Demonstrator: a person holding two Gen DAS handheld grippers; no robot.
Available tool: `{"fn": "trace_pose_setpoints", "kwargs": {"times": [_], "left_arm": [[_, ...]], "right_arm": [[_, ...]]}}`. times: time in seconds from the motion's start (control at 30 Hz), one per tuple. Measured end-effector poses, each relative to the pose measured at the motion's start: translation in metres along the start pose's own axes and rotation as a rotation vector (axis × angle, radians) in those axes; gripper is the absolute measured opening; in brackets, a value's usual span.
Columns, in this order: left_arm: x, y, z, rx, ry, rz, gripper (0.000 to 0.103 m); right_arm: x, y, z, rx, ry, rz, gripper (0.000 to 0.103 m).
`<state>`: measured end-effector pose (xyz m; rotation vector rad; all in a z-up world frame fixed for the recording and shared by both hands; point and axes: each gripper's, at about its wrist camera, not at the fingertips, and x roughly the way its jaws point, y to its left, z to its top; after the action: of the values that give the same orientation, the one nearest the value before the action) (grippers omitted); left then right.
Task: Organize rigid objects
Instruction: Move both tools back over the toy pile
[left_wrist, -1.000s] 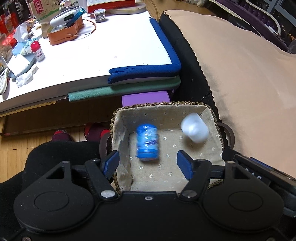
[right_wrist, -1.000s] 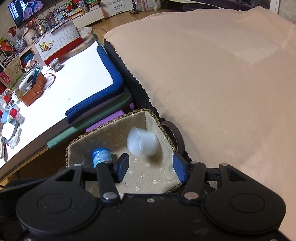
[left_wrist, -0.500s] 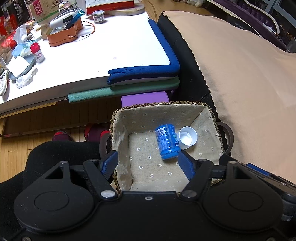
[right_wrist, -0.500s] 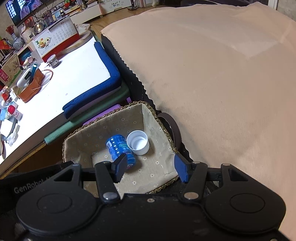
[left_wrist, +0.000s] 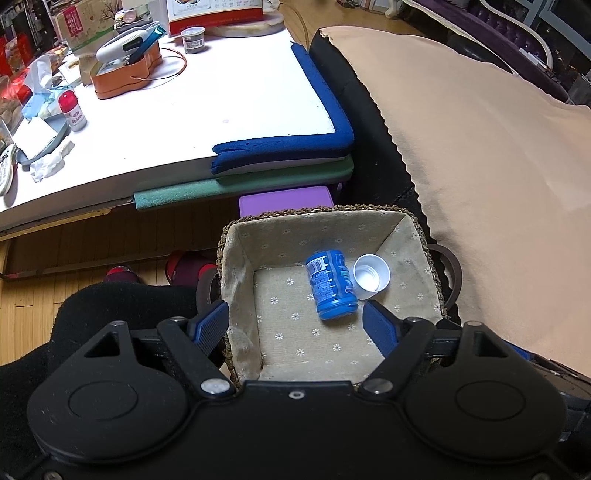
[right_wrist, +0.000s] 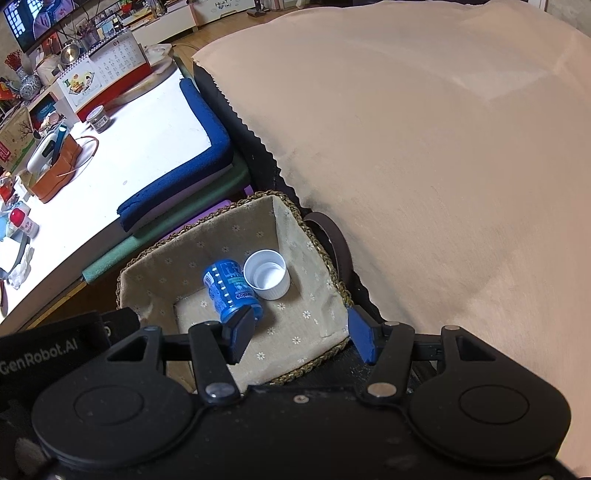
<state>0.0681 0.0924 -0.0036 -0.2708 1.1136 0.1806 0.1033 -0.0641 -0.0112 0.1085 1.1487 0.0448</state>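
At frame centre, the blue bottle (left_wrist: 331, 288) lay touching the white cap (left_wrist: 371, 276) inside the lined basket (left_wrist: 236, 258), toward its right wall, leaving bare floor lower left. The left gripper (left_wrist: 295, 326) hung over the near rim, its fingers widening with nothing between them; the right gripper (right_wrist: 301, 334) stood released and empty.

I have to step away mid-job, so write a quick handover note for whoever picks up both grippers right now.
Left gripper: empty, jaws opening, above the basket.
Right gripper: open, empty, also above the basket.
Basket: lined wicker, between the low table and the beige cloth.
Blue bottle: lying on its side on the basket floor.
White cup: in the basket, mouth showing, right against the bottle.
Done: both pieces are in the basket.
Left: nothing else loose shows on the cloth; check off camera.
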Motion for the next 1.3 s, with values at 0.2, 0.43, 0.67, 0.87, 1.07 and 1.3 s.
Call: {"fn": "trace_pose_setpoints", "kwargs": {"times": [0.2, 0.43, 0.67, 0.87, 1.07, 1.3], "left_arm": [[-0.002, -0.001, -0.002, 0.011, -0.007, -0.006, 0.075], [-0.006, -0.003, -0.004, 0.035, -0.018, -0.020, 0.075], [-0.013, -0.007, -0.010, 0.063, -0.054, -0.012, 0.076], [-0.020, -0.011, -0.018, 0.070, -0.075, -0.046, 0.082], [-0.025, -0.030, -0.036, 0.124, -0.094, -0.072, 0.081], [-0.029, -0.059, -0.057, 0.226, -0.096, -0.111, 0.082]], "right_arm": [[-0.003, -0.003, -0.004, -0.009, -0.006, -0.010, 0.058], [-0.009, -0.011, -0.012, -0.009, -0.007, -0.011, 0.062], [-0.024, -0.022, -0.025, -0.010, -0.022, -0.003, 0.066], [-0.043, -0.035, -0.040, -0.022, -0.055, 0.004, 0.070], [-0.066, -0.061, -0.057, -0.012, -0.102, -0.009, 0.071], [-0.112, -0.116, -0.075, 0.081, -0.204, -0.061, 0.073]]}}
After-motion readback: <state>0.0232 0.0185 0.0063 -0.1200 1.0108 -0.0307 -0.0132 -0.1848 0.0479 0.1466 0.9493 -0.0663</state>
